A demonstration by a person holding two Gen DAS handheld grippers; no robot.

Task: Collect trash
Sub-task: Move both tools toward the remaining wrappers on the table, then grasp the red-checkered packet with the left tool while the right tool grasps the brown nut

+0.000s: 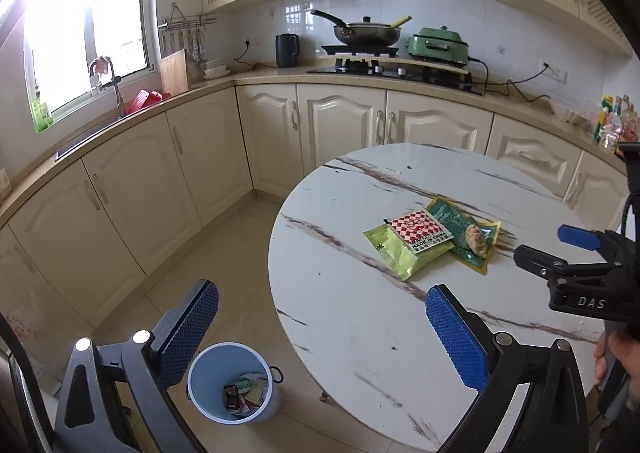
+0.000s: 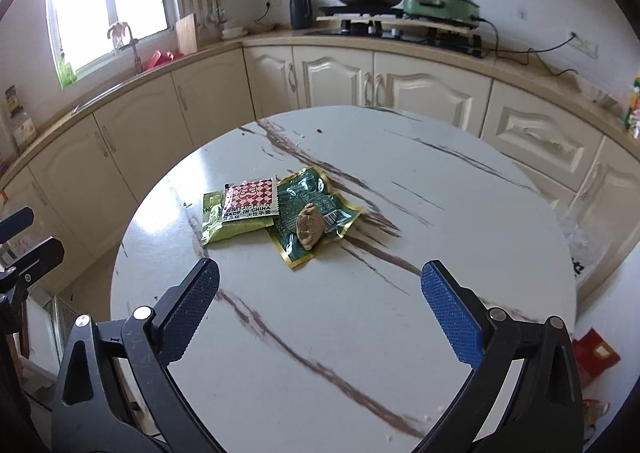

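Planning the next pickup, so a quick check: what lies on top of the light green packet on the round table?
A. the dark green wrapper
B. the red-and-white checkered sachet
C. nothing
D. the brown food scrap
B: the red-and-white checkered sachet overlaps the light green packet, while the brown food scrap sits on the dark green wrapper beside it.

Wrappers [image 2: 276,213] lie on the table [image 2: 360,333]; bin [image 1: 230,381] beside it.

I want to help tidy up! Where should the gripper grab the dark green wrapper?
Probably the green wrapper's bare near corner, coming from the right gripper's side. It lies flat; the checkered packet seems to overlap its left edge and a brown lump sits mid-wrapper.
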